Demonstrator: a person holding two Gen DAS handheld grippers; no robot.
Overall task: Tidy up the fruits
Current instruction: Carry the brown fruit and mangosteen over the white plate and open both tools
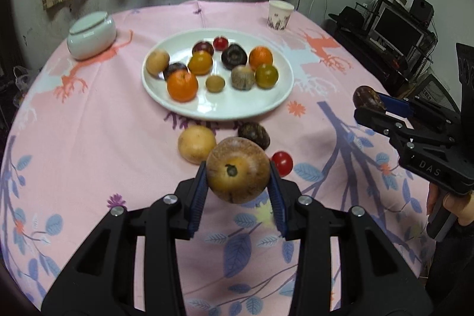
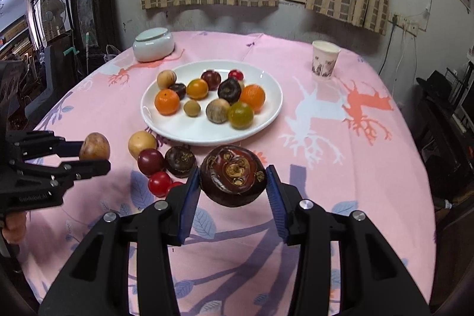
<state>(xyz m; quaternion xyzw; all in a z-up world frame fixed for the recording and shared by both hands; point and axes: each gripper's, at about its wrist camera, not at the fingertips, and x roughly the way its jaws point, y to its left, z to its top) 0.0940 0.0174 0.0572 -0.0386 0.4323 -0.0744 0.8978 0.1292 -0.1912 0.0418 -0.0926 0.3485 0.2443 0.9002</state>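
Observation:
A white plate (image 1: 275, 102) (image 2: 266, 123) in the middle of the table holds several fruits: oranges, dark mangosteens, tan and green ones. My left gripper (image 1: 238, 176) is shut on a tan round fruit (image 1: 237, 169), held above the cloth in front of the plate; it also shows in the right wrist view (image 2: 94, 146). My right gripper (image 2: 232, 182) is shut on a dark mangosteen (image 2: 232, 175), also seen at the right in the left wrist view (image 1: 367, 98). Loose on the cloth lie a yellow fruit (image 1: 196, 143), a dark mangosteen (image 1: 254, 134) and a red tomato (image 1: 282, 163).
A white lidded bowl (image 1: 90, 34) stands at the back left and a paper cup (image 1: 280, 14) at the back right. The table has a pink patterned cloth (image 1: 89, 153). Shelves with electronics (image 1: 397, 28) stand to the right of the table.

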